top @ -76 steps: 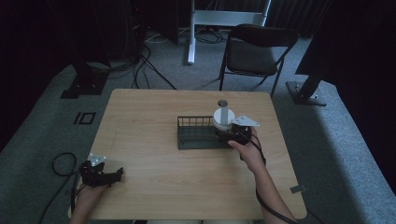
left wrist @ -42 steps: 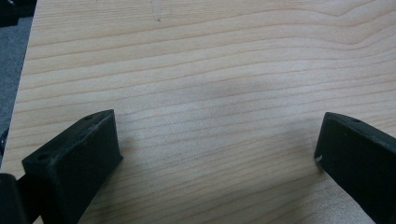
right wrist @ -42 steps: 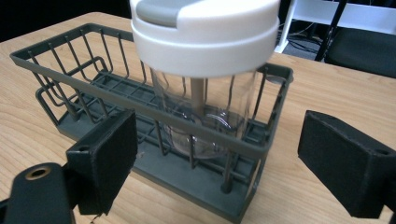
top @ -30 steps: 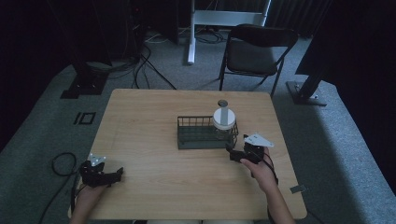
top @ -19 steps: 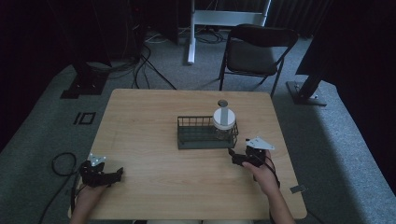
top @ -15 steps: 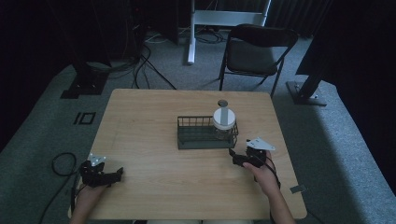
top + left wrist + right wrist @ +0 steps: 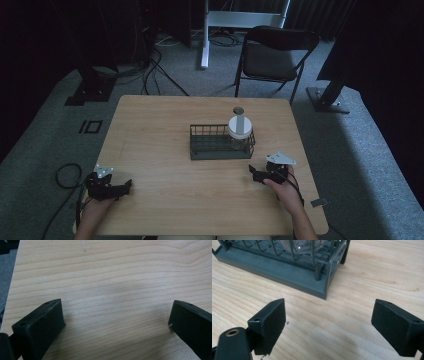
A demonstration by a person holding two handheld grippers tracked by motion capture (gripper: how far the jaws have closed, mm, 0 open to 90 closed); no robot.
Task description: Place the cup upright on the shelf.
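A dark wire basket (image 7: 220,142) stands in the middle of the wooden table (image 7: 165,125), and a glass jar with a white lid (image 7: 239,129) sits in its right end. In the right gripper view the basket's corner (image 7: 322,287) and the jar's glass bottom (image 7: 299,245) are just ahead. My right gripper (image 7: 255,175) rests open on the table, a little right of and nearer than the basket, with nothing between its jaws (image 7: 327,322). At the table's near left corner my left gripper (image 7: 125,187) lies open over bare wood (image 7: 117,312).
A black folding chair (image 7: 272,55) stands beyond the table's far right. Cables (image 7: 65,175) trail on the grey carpet at the left, and dark stands (image 7: 330,95) flank the table. A small grey tag (image 7: 318,202) lies near the table's right front edge.
My right gripper has left the jar in the basket and drawn back toward the near right of the table, now open and empty. The left gripper has stayed in place.
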